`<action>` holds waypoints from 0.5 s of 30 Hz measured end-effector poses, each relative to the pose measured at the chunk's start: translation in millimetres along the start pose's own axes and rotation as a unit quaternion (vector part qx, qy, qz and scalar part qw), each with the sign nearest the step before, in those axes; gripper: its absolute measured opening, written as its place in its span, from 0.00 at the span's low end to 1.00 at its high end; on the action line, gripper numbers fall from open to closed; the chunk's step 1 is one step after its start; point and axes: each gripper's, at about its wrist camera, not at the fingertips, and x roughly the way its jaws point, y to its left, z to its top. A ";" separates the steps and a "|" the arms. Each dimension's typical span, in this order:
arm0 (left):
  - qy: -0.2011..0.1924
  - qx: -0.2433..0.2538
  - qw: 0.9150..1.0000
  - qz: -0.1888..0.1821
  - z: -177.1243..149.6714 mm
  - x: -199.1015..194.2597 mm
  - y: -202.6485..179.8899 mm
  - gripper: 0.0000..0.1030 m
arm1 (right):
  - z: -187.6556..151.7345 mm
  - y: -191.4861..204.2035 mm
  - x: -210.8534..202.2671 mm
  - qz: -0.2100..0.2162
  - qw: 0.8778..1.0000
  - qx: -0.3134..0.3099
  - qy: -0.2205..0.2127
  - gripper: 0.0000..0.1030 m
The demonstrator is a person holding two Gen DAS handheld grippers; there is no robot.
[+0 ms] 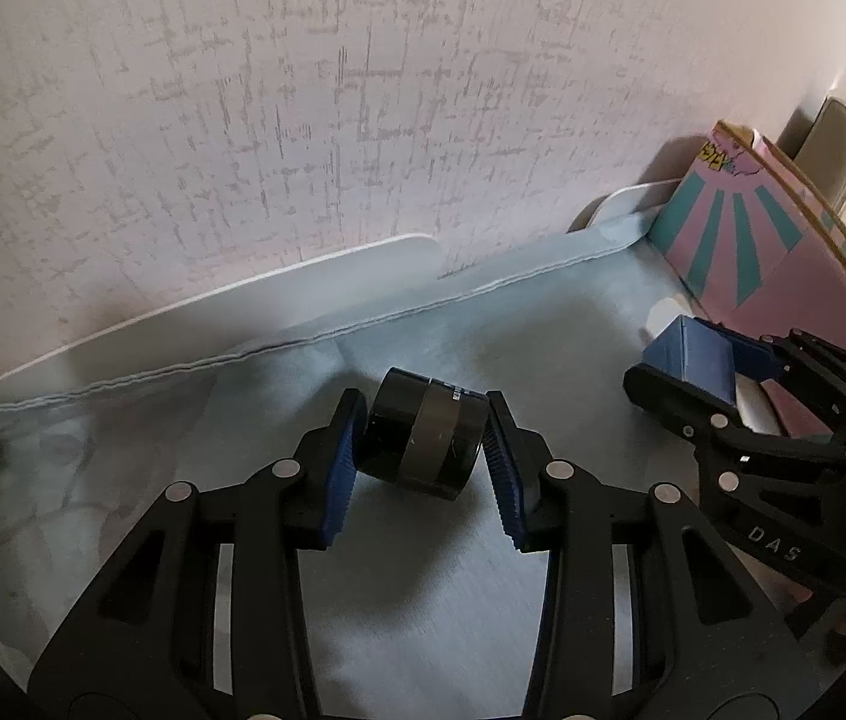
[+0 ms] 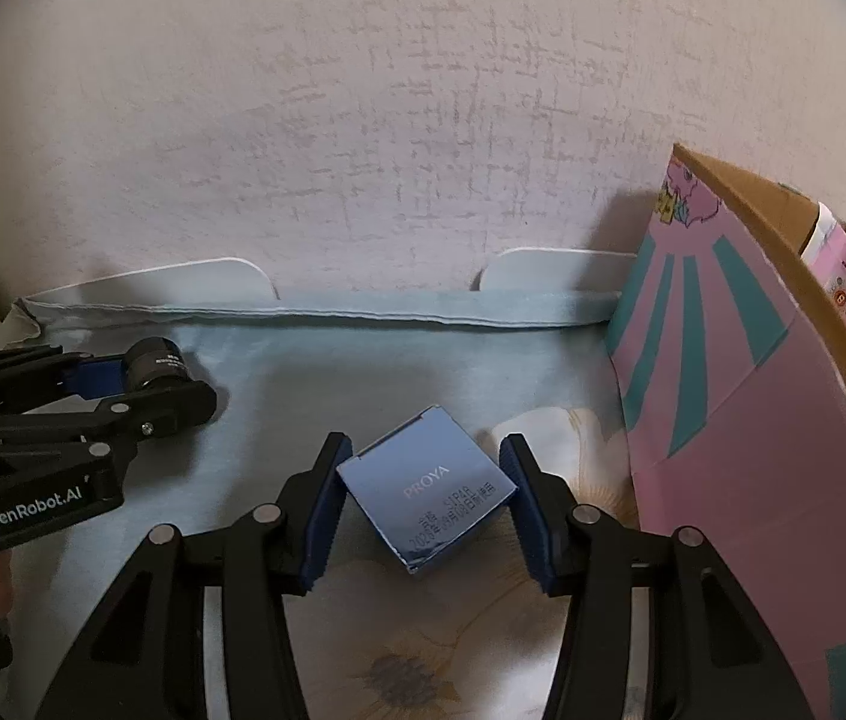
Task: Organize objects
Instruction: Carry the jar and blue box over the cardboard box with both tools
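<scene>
1. The left claw [image 1: 423, 450] is clamped on a small black jar with a grey band [image 1: 423, 435]; the jar lies on its side, one blue pad against each flat end.
2. Seen from the right wrist camera, the same left claw [image 2: 165, 381] sits at the far left of the scene with the jar [image 2: 156, 369] showing between its fingers.
3. The right claw [image 2: 423, 504] grips a small blue carton printed "PROYA" [image 2: 426, 495], turned cornerwise so its two side corners meet the blue pads.
4. From the left wrist camera, the right claw [image 1: 717, 372] and its blue carton [image 1: 690, 357] appear at the right, well apart from the jar.
5. Both items are low over a pale blue cloth [image 2: 303, 372] that covers the tabletop; whether they touch it I cannot tell. The cloth bears a faded flower print near the carton.
6. A pink cardboard box with teal rays [image 2: 735, 396] stands open at the right, just beside the right claw.
7. A textured, pale wall [image 2: 399, 120] rises behind the cloth's folded back edge.
</scene>
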 end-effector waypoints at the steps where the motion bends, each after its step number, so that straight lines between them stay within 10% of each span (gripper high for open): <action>1: -0.002 -0.002 1.000 -0.001 0.6 -3.5 0.2 0.35 | 0.6 0.3 -2.1 0.002 1.000 -0.002 -0.002 0.46; 15: -0.040 -0.018 0.999 -0.002 25.3 -79.0 -9.0 0.35 | 26.7 4.3 -54.4 0.028 0.999 -0.029 -0.031 0.46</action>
